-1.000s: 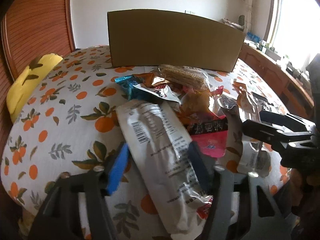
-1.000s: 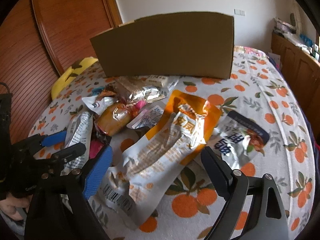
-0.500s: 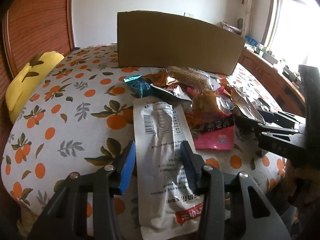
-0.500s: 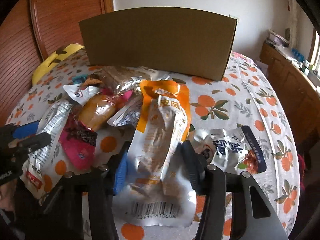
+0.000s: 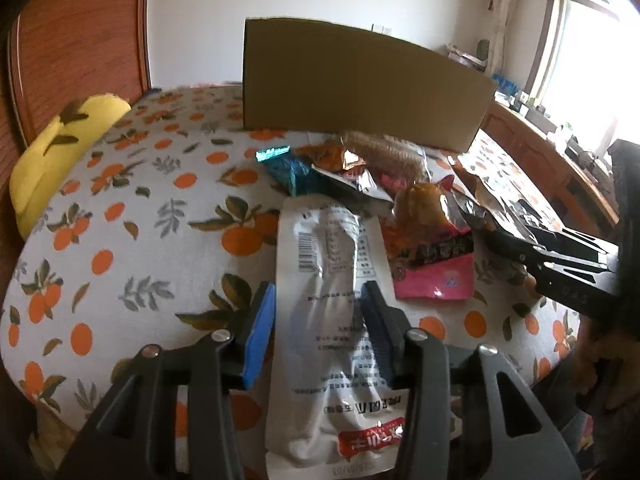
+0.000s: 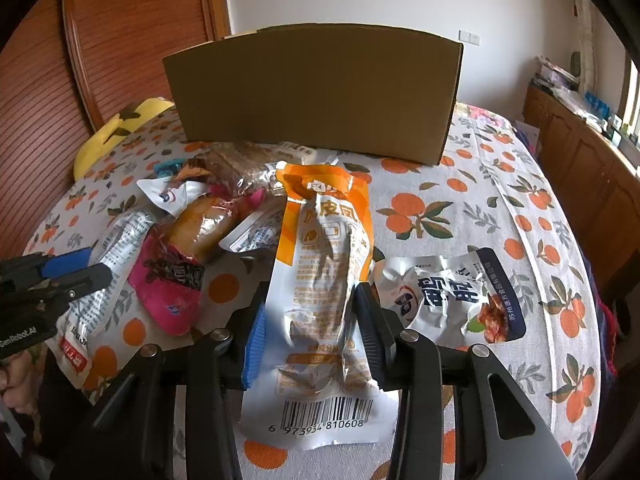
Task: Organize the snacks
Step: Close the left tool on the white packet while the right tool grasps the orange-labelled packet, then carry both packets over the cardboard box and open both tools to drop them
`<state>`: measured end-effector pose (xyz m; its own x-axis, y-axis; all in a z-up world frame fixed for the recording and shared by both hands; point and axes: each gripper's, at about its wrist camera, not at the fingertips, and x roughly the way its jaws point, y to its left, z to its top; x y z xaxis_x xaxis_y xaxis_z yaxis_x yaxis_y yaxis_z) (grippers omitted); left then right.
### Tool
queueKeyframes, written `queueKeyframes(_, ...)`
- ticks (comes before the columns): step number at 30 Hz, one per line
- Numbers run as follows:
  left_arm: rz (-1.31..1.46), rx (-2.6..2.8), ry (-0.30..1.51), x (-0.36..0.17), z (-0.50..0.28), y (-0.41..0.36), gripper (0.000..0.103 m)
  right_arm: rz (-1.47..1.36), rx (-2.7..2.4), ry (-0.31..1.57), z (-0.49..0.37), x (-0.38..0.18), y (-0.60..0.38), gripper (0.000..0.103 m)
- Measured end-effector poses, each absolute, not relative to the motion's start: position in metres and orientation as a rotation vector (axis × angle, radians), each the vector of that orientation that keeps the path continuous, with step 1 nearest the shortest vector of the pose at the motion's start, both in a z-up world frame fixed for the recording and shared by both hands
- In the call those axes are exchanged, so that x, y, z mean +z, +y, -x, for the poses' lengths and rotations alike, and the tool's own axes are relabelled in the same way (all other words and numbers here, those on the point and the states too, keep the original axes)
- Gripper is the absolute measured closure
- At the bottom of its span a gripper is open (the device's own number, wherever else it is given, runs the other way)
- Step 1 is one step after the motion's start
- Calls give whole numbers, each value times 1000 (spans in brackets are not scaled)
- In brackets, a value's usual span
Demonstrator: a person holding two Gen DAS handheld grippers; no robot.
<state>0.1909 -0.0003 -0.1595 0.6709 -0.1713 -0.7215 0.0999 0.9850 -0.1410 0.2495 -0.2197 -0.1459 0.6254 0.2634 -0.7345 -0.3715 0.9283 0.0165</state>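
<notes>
Left wrist view looks down its own two fingers at a long white pouch (image 5: 332, 280) lying lengthwise on the orange-print bedspread (image 5: 120, 208), barcode end away from the camera and a red label at the near end; the left gripper (image 5: 320, 316) has its blue-padded jaws pressed against both long edges of this pouch, clamped on its middle. Only this view shows a bright window (image 5: 592, 40) at the far right, and it catches the right gripper (image 5: 504, 236) from the side as a black frame reaching in from the right edge, its tips lost among the wrappers. Right wrist view shows what the other hides: an orange-and-silver pouch (image 6: 324, 280) with a barcode at its near end, squeezed at its waist between the jaws of that gripper (image 6: 310, 328), and just right of it a crumpled silver packet (image 6: 448, 296) with dark blue lettering, touching the orange pouch's edge. In this view the left tool (image 6: 76, 268) appears low at the left edge, fingers pointing right over the white pouch (image 6: 116, 248). Both views share the pile between the two tools: a pink packet (image 5: 436, 268), a clear bag with a brown snack (image 5: 428, 208) and a teal wrapper (image 5: 288, 168). Behind the pile stands a tall cardboard box (image 6: 312, 92), and a yellow pillow (image 5: 56, 152) lies at the far left by the wooden panelling.
</notes>
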Motion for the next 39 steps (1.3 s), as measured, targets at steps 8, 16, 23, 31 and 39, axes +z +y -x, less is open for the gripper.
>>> queueKeyframes(8, 57, -184, 842, -161, -204, -9, 39, 175, 377, 826, -253, -148, -213, 59)
queueKeyframes(16, -10, -184, 826, -159, -204, -15, 64, 183, 383, 854, -265, -153, -210, 49)
queueKeyframes(23, 12, -198, 819, -152, -196, -6, 67, 190, 397, 826, -260, -147, -212, 62)
queueKeyframes(31, 27, -211, 796, -141, -184, -2, 67, 111, 412, 806, -258, -135, -225, 66)
queueKeyframes(39, 46, -205, 738, -117, -178, 9, 67, 59, 443, 757, -255, -109, -234, 66)
